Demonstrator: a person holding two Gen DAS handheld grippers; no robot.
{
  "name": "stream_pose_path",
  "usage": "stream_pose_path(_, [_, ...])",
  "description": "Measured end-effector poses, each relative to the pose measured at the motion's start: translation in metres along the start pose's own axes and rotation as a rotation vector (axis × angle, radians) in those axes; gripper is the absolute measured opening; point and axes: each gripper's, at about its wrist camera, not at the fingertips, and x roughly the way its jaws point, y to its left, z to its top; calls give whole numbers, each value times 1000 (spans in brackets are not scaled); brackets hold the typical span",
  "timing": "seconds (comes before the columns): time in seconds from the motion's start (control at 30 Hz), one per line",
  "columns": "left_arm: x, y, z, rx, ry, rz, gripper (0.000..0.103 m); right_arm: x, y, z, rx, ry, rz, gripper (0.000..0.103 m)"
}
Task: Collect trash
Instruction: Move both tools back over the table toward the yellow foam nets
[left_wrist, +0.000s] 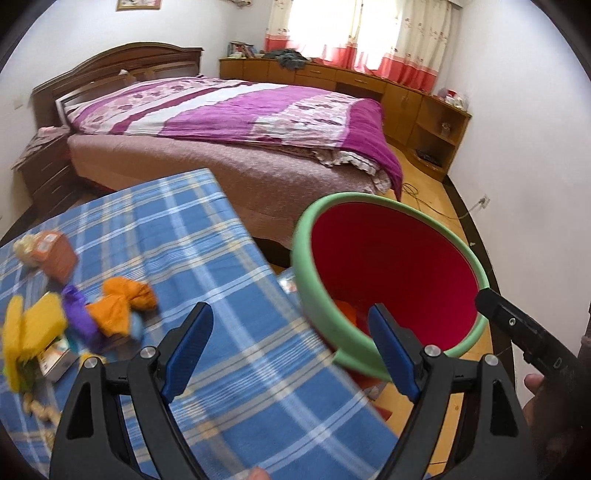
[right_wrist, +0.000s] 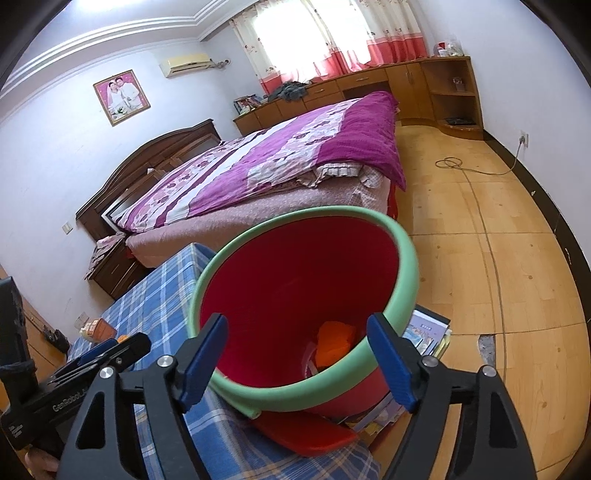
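Bed (left_wrist: 229, 122) with a purple and white quilt fills the far side of the room, on a wooden floor (right_wrist: 498, 258). Nearer stands the desk (left_wrist: 192, 258) under a blue plaid cloth. Just off its edge sits the red bin (right_wrist: 295, 280) with a green rim, tilted toward both cameras; an orange scrap (right_wrist: 334, 341) lies at its bottom. On the desk, well to the left of the bin, waits a blurred heap of trash: an orange wad (left_wrist: 122, 302), a yellow piece (left_wrist: 33, 325), a purple piece (left_wrist: 79, 317) and a small brown carton (left_wrist: 55, 251).

The left gripper (left_wrist: 291, 343) hangs over the desk edge beside the bin, its jaws wide apart and holding nothing. The right gripper (right_wrist: 299, 358) hovers at the bin's mouth with the near rim between its blue pads (right_wrist: 388, 358); its jaws are spread wide, the pads clear of the rim, gripping nothing.
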Motion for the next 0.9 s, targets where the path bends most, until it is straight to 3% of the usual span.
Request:
stream_pose_path(0.17, [-21,21,-7,-47,-23,21,89,-2,19,-5,-38,18,21,81])
stream_pose_path(0.9, [-86,104,-34,-200,-58,122,89,-5,107,-31,-172,87,119,84])
